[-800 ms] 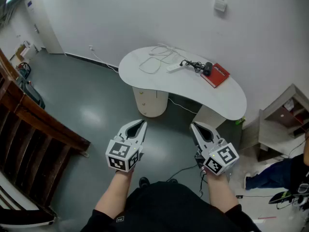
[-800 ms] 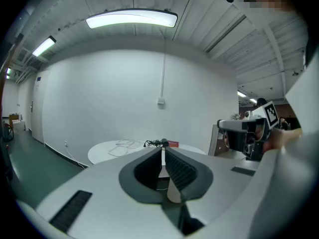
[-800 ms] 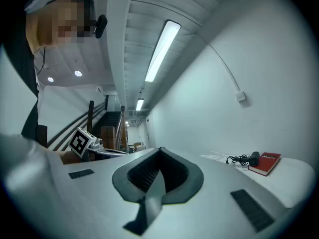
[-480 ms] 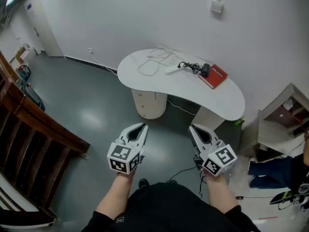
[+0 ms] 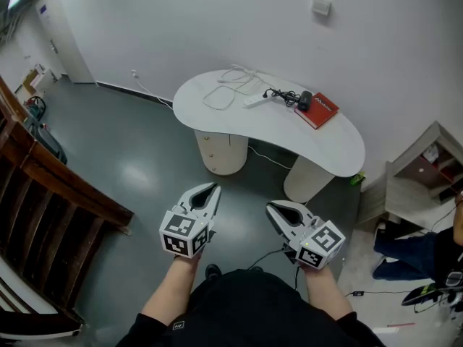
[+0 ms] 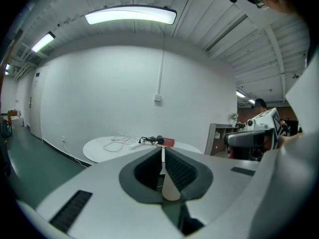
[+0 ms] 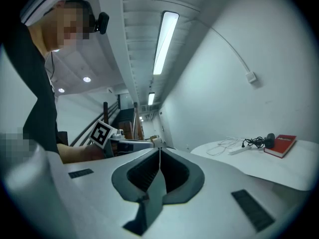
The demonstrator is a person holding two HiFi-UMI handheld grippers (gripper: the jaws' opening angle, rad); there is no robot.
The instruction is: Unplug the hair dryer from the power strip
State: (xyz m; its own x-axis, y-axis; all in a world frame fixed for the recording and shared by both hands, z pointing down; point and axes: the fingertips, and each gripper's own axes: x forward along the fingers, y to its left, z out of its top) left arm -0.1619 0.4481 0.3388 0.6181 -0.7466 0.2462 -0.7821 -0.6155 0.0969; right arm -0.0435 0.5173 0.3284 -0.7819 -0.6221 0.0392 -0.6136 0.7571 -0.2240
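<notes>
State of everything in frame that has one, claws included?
left claw: shut, empty
right claw: shut, empty
hair dryer: lying down, cord bundled, plugged or not unclear
power strip: lying flat
white cable: loose loops
red book: closed

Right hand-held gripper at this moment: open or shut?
Shut: the right hand-held gripper shows, in its own view, jaws meeting along a thin seam, nothing between them.

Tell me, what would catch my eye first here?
The left gripper and right gripper, white with square-marked cubes, are held out shut and empty in the foreground. Beyond them a curved white table stands by the wall, bearing a red book, a black hair dryer and a white power strip.
</notes>
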